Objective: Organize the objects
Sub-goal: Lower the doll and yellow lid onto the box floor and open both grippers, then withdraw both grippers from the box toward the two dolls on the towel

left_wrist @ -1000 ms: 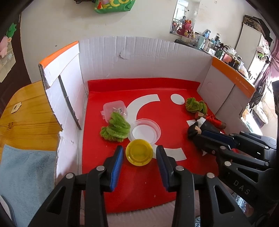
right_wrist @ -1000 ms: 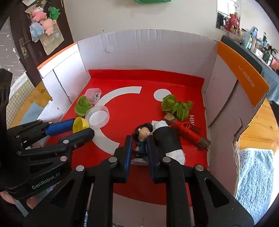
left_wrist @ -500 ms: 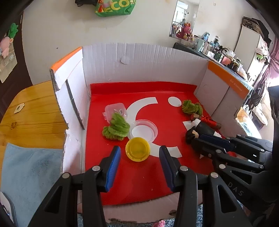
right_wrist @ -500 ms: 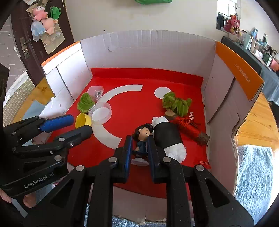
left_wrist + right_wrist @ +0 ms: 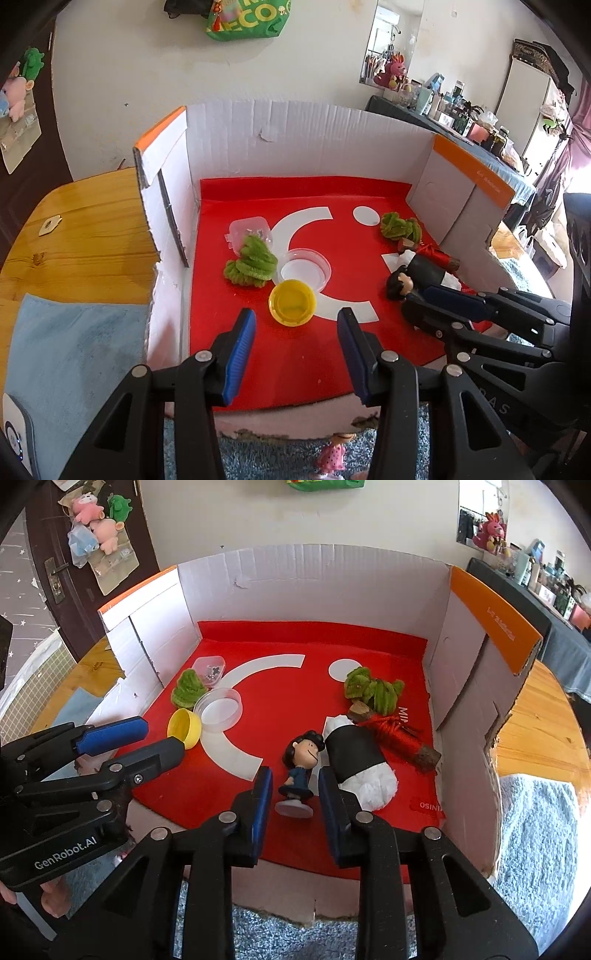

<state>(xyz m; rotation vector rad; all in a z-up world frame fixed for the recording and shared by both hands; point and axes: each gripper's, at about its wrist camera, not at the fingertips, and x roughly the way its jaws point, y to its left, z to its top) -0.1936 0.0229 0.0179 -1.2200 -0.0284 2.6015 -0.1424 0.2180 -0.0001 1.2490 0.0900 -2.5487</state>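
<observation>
Dark-haired figurine (image 5: 300, 771) standing on red box floor (image 5: 280, 686), right gripper (image 5: 295, 794) jaws just opening, clear of it, left gripper (image 5: 295, 334) parted behind yellow cap (image 5: 292, 302), holding nothing, pink doll (image 5: 332, 456) visible only from left wrist.

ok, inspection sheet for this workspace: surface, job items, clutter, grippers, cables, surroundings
Surface: open cardboard box with a red liner, on a wooden table.
Job's things: figurine, yellow cap, clear lid, two green fuzzy pieces, black-and-white plush, red-wrapped stick.
Clutter: small clear container.
Grippers: left gripper open, cap ahead of it; right gripper just opening, pads off the figurine.
Cables: nothing seen.
Surroundings: blue cloth, crowded shelf.
</observation>
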